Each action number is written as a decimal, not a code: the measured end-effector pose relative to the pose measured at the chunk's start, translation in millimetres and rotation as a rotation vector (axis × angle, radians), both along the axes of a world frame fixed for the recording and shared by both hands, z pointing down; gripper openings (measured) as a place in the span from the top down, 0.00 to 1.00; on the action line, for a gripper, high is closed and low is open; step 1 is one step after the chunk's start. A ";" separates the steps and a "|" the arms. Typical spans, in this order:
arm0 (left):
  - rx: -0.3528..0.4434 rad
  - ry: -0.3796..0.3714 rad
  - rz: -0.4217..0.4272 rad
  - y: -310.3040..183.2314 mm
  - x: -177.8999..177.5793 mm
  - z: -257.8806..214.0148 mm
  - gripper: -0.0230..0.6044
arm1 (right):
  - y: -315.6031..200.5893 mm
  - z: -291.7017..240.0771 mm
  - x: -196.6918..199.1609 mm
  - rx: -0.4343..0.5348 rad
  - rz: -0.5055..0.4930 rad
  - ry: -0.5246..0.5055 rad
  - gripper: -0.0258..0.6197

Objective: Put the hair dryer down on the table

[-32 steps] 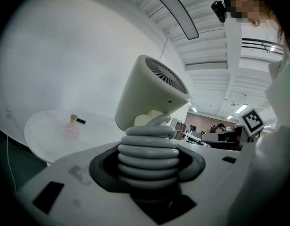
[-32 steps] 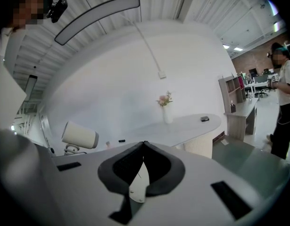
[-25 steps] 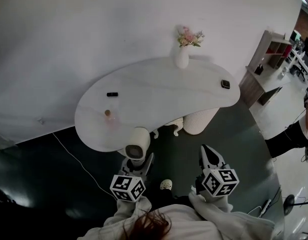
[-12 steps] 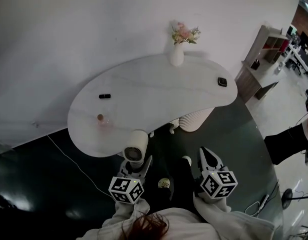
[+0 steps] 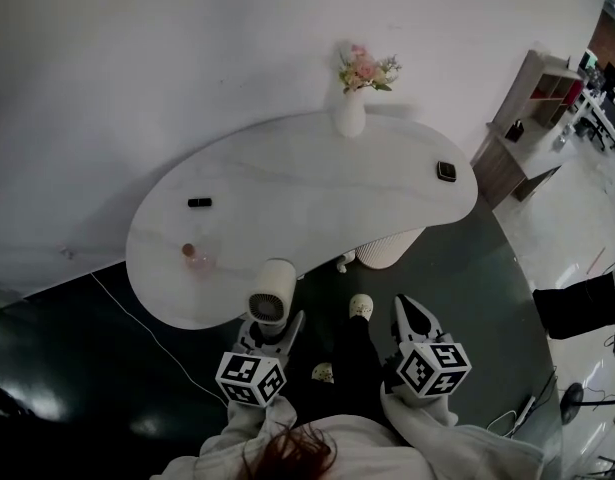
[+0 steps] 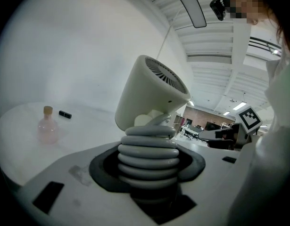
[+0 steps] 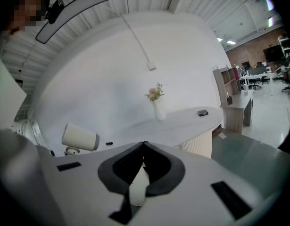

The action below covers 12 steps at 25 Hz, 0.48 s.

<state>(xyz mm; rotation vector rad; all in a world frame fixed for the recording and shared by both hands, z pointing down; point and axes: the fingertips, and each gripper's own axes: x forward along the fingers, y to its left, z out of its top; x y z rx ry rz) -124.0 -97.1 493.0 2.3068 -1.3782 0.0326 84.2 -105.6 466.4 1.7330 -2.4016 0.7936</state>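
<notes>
Hair dryer (image 5: 272, 290): held upright by the handle, barrel on top, grilled end turned toward the person. It is located over the near edge of the table (image 5: 317, 203) and is not yet set down.

The handle is wound with grey cord coils (image 6: 147, 157). The left gripper (image 5: 271, 328) is clamped across those coils, jaws part-spread around them. The barrel sits directly above and just ahead of the jaws.

Handling, as judged:
- Hard, smooth plastic shell, so probably slippery.
- Fairly light, but top-heavy when gripped this way.
- The cord wrap looks rubbery and gives bite, though the coils could be shifted or squashed.
- Best taken at the wrapped handle, as now. The barrel looks too wide and rounded for the jaws.
- Tipping is likely if it is stood on the handle end, so it should be laid on its side.

Right gripper (image 5: 413, 313): tips pressed together, nothing held, off the table's near side, well apart from the dryer.

Pink bottle (image 5: 192, 258) is near the dryer, to its left. Vase (image 5: 349, 118) is at the far edge.
</notes>
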 end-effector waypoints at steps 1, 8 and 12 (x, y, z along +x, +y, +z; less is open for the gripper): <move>-0.004 -0.003 0.002 -6.6 2.5 0.5 0.62 | -7.6 1.3 2.8 -0.004 0.002 -0.006 0.89; -0.007 -0.014 -0.001 -59.8 15.7 -4.3 0.62 | -73.2 -1.2 7.6 -0.009 -0.025 -0.030 0.89; -0.011 -0.019 -0.016 -97.2 21.4 -3.7 0.62 | -112.0 2.7 10.5 -0.026 -0.043 -0.036 0.89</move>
